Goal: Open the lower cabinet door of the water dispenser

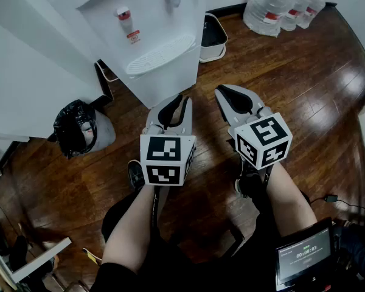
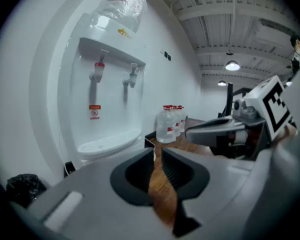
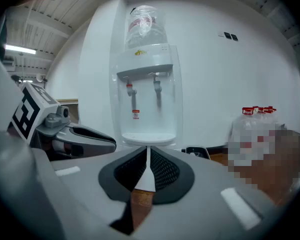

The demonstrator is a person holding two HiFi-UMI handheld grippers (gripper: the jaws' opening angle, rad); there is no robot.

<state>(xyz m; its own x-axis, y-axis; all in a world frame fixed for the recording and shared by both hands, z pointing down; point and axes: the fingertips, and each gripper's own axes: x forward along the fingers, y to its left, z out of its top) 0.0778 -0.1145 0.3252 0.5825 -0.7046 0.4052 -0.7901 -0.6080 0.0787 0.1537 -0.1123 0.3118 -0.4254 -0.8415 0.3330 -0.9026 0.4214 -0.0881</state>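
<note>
The white water dispenser (image 1: 147,38) stands at the top of the head view, with two taps and a drip tray; its lower cabinet front (image 1: 165,85) faces me and looks shut. My left gripper (image 1: 181,100) hovers just before that front, jaws shut and empty. Beside it on the right, my right gripper (image 1: 222,93) is also shut with nothing held. The left gripper view shows its shut jaws (image 2: 155,152) aimed right of the dispenser (image 2: 110,94). In the right gripper view the shut jaws (image 3: 148,149) point at the dispenser (image 3: 147,94); the cabinet door is hidden below them.
A black rubbish bag (image 1: 76,129) lies left of the dispenser by a white wall. A white bin (image 1: 213,38) stands at its right, and several large water bottles (image 1: 280,5) sit further right. A small screen (image 1: 304,260) is at my lower right on the wood floor.
</note>
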